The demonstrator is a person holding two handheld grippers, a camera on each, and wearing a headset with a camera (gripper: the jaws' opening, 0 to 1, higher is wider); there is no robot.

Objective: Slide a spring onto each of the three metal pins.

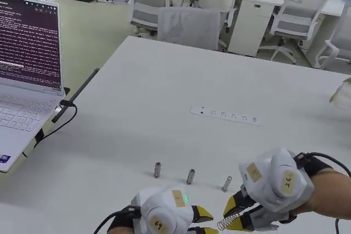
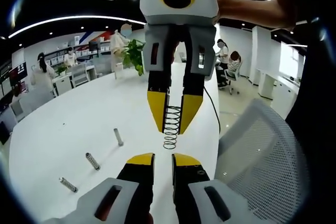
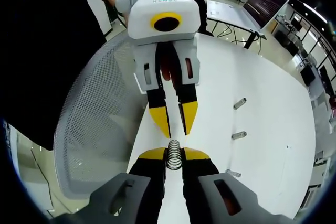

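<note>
now right hand-held gripper (image 3: 174, 153) pinches spring (image 3: 174, 161)

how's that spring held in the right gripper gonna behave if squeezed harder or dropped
The spring is thin open wire coil, so it probably flexes and could pop out from the right gripper's fingers. Round and small, it likely weighs little and would roll on the smooth table.

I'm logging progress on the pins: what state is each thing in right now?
Left hand-held gripper: open, empty.
Right hand-held gripper: shut on loose spring.
Left pin, head view: spring on.
Middle pin: spring on.
Right pin: bare.
Laptop: open, screen lit.
</note>
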